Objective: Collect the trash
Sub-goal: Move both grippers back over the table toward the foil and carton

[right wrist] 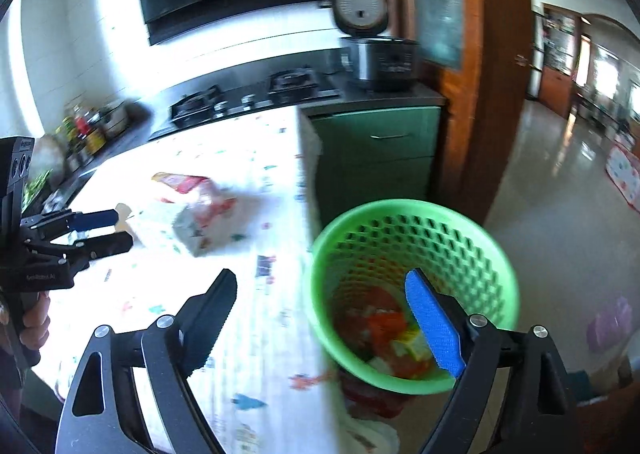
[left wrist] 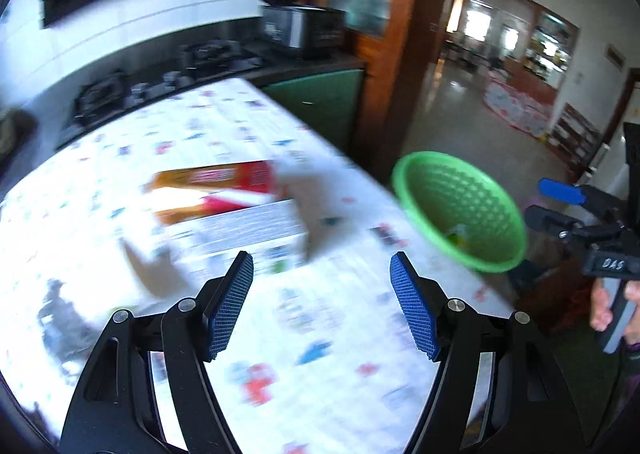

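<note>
Right, my left gripper (left wrist: 322, 278) over patterned tablecloth (left wrist: 320, 354), jaws spread, nothing between them. Boxes (left wrist: 240, 213) lie on table just ahead: red-orange carton, white box touching it in front, both blurred. My right gripper (right wrist: 322, 294) straddles table edge, jaws spread wide, empty, blue pad (right wrist: 434, 328) above green basket (right wrist: 416, 238). Basket stands beside table, off its edge, red and yellow trash (right wrist: 390, 338) in its bottom. Stove (right wrist: 244, 95) and rice cooker (right wrist: 380, 61) behind.
</note>
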